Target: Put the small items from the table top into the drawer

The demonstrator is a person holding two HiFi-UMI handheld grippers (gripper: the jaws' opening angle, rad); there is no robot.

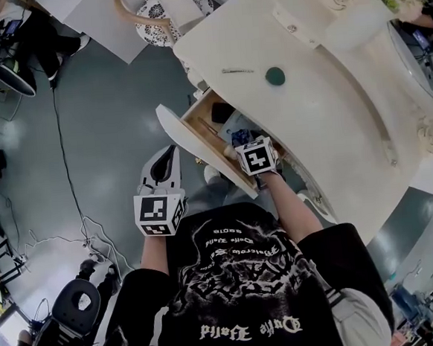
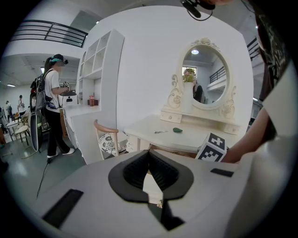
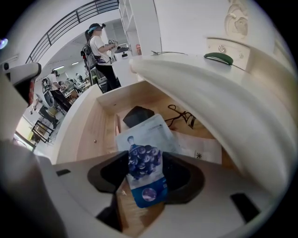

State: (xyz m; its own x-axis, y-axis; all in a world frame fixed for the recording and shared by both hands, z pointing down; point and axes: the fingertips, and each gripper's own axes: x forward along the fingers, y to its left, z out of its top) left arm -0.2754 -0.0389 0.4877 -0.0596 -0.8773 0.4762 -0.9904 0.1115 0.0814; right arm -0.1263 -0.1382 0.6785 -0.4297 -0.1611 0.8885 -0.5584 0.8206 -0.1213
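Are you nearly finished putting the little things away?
Partly. A black item and a cord already lie in the open drawer. The blue packet sits between the open jaws of the right gripper, over the drawer. A green thing and a thin metal piece are left on the table top.

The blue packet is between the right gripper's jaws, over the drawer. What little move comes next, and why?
Probably lift the right gripper out of the drawer. Its jaws stand apart round the blue packet, which already seems to lie in the drawer, so it looks let go. A green item waits on the table top.
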